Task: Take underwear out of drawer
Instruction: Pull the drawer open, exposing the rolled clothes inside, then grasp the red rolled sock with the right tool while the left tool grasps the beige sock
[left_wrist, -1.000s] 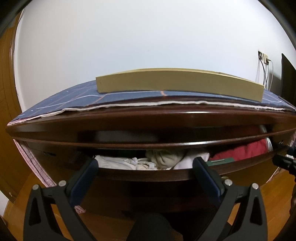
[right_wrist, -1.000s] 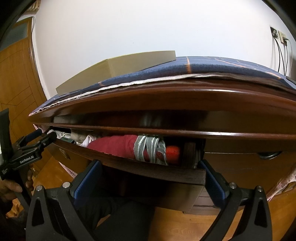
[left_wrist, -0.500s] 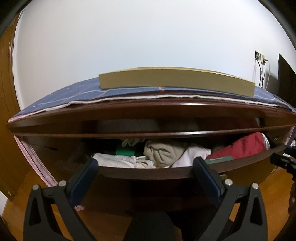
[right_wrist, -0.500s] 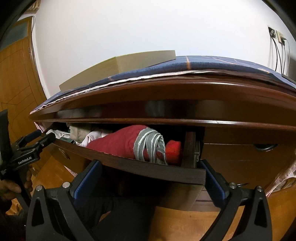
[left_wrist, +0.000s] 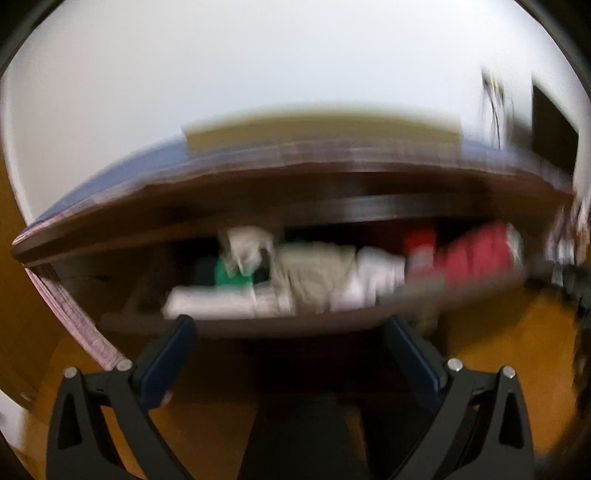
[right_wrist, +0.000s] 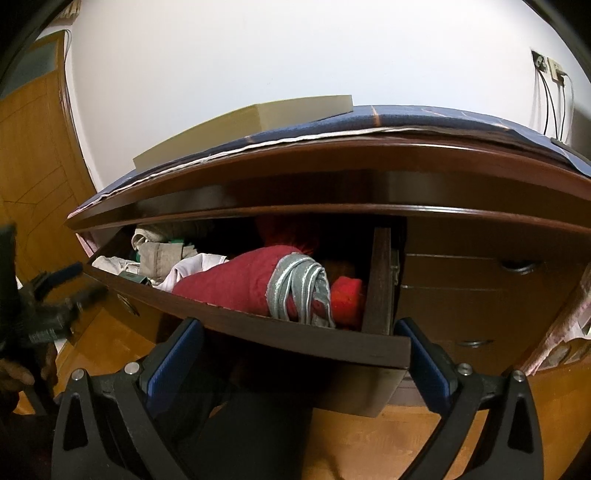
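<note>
Drawer (right_wrist: 258, 325) was seen pulled out, packed with clothes; red underwear (right_wrist: 236, 282) lay at its right end; left gripper (left_wrist: 291, 332) and right gripper (right_wrist: 306, 332) were spread wide, empty, below drawer front; left view blurred.

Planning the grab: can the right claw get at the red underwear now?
Probably yes: the drawer is pulled out, the red underwear lies exposed on top, and the open right claw faces it with only the drawer front between.
</note>
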